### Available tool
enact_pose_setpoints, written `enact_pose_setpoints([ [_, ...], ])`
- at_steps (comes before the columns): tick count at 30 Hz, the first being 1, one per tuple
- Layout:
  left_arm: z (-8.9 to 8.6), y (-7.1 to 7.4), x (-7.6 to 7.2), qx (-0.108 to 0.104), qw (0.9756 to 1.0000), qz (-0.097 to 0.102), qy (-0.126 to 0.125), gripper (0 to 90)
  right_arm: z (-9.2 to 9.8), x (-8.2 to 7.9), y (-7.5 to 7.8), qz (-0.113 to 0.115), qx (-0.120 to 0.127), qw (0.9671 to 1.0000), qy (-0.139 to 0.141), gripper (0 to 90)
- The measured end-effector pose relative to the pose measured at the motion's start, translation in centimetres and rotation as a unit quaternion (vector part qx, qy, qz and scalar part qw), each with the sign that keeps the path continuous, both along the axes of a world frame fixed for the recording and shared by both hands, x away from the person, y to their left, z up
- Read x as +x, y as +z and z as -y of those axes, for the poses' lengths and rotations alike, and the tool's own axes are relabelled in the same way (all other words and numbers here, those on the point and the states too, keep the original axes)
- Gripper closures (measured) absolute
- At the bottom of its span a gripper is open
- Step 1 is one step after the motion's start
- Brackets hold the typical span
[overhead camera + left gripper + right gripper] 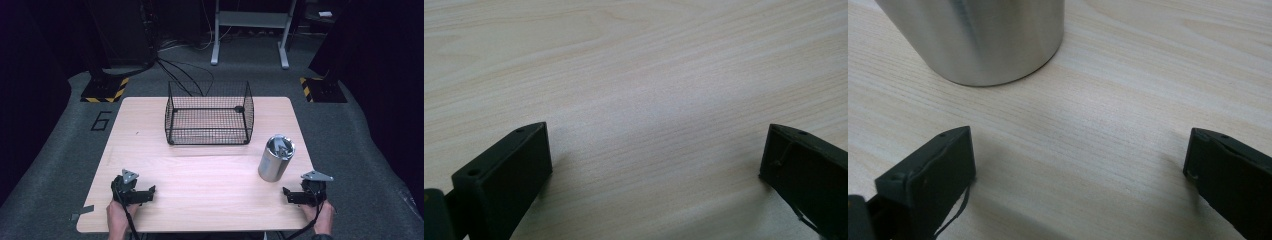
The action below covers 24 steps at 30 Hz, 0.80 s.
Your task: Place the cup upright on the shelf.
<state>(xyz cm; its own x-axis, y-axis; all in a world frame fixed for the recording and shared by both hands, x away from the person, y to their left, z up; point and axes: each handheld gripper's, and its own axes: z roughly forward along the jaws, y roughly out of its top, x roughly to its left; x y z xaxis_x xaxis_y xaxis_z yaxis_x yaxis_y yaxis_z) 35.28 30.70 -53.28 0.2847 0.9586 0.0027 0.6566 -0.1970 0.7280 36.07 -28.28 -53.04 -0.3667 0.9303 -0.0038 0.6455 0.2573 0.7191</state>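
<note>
standing upright, steel canister (276, 158) sits between right gripper (291, 195) and wire basket (209, 114).

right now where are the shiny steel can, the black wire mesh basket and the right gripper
shiny steel can (274, 164), high view, on its brushed side wall
black wire mesh basket (210, 131), high view, on its near wall
right gripper (290, 195), high view, midway between its open fingertips

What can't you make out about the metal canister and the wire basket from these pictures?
- Metal canister, right gripper view: top cut off by the frame's upper edge.
- Canister lid, high view: glare and small size blur its detail.
- Wire basket, high view: the mesh is too fine and small to show its floor clearly.
</note>
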Motion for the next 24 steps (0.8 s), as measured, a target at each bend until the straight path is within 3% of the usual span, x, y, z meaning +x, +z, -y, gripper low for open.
enact_pose_setpoints([
  [14,-0.20,0.03,0.43,0.000,0.9999,-0.001,-0.010,0.0,-0.14,0.02,0.06,-0.001,0.003,1.0000,-0.009,0.0],
  [19,-0.25,0.06,0.58,0.000,1.0000,-0.003,-0.009,0.0,-0.54,-0.15,0.21,-0.001,-0.008,1.0000,-0.003,0.0],
  [21,-0.24,0.06,0.57,0.001,1.0000,-0.003,-0.008,0.0,-0.41,-0.18,0.30,0.001,-0.003,1.0000,0.005,0.0],
  [24,-0.22,0.05,0.56,0.001,1.0000,-0.002,-0.007,0.0,-0.54,-0.33,0.73,0.000,0.014,0.9999,-0.005,0.0],
])
